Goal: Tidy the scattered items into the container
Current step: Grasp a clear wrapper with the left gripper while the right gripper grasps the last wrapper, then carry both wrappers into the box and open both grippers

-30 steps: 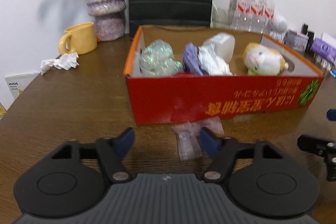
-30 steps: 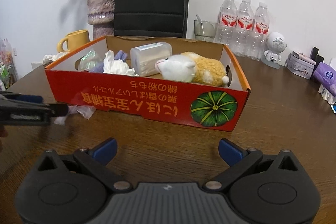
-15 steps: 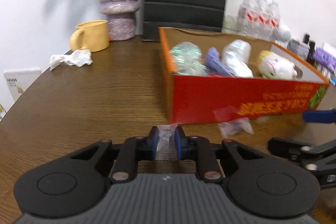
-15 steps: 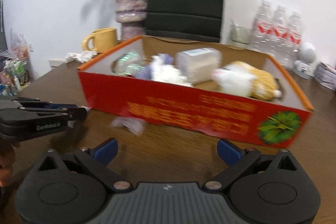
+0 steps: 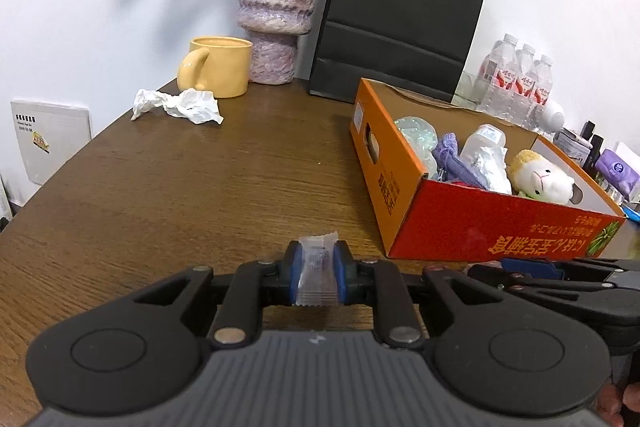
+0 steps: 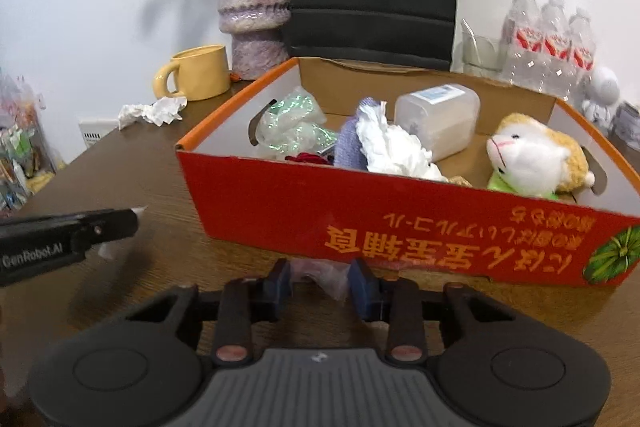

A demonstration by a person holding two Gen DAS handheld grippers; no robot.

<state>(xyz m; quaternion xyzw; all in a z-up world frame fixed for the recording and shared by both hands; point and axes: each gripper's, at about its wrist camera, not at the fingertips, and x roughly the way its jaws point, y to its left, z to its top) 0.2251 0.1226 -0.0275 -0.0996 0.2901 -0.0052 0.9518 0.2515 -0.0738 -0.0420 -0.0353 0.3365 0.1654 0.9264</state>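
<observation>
My left gripper is shut on a small clear plastic packet, held above the wooden table left of the red cardboard box. It also shows in the right wrist view, at the left. My right gripper is nearly closed around a second crumpled clear packet lying on the table right against the box's front wall. The box holds a plush toy, a clear plastic tub, crumpled tissue, a purple cloth and a shiny bag. A crumpled tissue lies by the mug.
A yellow mug, a purple vase and a black paper bag stand behind. Water bottles and small items sit at the back right. The table's left edge is near.
My left gripper shut on one packet, lifted it and swung left of the box. My right gripper moved in to the box's front and narrowed around the other packet.
</observation>
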